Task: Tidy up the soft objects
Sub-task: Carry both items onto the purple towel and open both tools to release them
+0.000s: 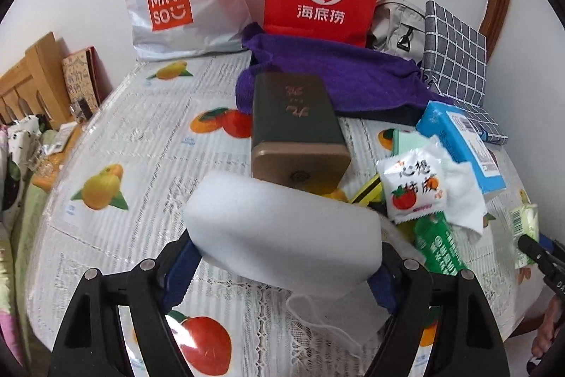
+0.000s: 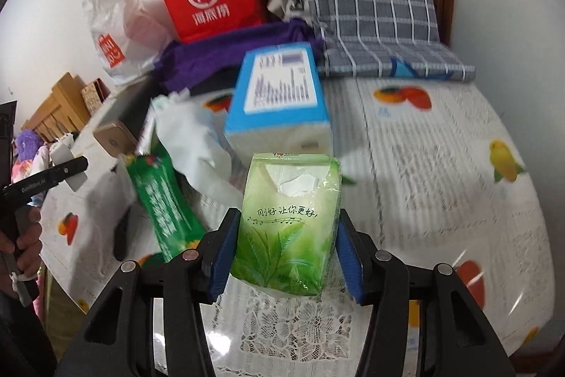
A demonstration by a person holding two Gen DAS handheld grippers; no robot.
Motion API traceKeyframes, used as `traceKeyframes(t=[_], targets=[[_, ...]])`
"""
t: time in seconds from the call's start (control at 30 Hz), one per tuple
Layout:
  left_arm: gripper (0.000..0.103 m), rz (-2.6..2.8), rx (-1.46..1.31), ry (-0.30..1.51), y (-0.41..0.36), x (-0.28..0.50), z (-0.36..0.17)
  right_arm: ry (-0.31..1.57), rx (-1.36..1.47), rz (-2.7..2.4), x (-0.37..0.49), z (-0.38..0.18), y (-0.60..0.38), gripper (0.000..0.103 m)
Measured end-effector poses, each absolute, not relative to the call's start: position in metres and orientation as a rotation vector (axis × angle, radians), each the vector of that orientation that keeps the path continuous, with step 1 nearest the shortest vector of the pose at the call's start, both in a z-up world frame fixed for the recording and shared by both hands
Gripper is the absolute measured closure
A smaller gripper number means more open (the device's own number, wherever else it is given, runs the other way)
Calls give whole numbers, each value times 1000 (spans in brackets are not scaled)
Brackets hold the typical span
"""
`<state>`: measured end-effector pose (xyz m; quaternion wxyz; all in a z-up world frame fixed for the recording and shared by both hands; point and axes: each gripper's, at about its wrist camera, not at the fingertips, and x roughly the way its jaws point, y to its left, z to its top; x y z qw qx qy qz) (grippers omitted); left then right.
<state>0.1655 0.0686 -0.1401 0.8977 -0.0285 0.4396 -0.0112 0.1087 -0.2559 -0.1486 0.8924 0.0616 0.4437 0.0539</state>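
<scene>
Left gripper [image 1: 286, 257] fingers clamp a white sponge [image 1: 282, 221]; right gripper [image 2: 284, 257] fingers grasp a green tissue pack [image 2: 289, 225]. Both compress easily. Risk: either may slip free above the surface [image 1: 141, 136].

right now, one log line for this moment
left hand-held gripper: shut on white sponge | right hand-held gripper: shut on green tissue pack | both lifted

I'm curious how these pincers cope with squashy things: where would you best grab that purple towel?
Pinch the raised fold of the purple towel at its near edge, coming from above. It lies flat and crumpled, so only a bunched ridge gives the fingers something to close on. Both grippers are full now.
</scene>
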Motion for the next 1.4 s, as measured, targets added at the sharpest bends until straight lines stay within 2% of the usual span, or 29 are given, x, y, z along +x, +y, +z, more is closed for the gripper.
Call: traceKeyframes(t=[0.3, 0.53, 0.83, 1.4], targets=[[22, 12, -8, 838, 62, 188, -85, 862, 97, 148, 149, -104, -246, 51], [22, 7, -13, 821, 60, 223, -65, 821, 85, 161, 203, -76, -236, 50], [22, 2, -20, 853, 57, 282, -67, 801, 78, 180, 271, -64, -227, 50], [22, -48, -98, 948, 50, 398, -96, 827, 87, 231, 386, -82, -214, 50]])
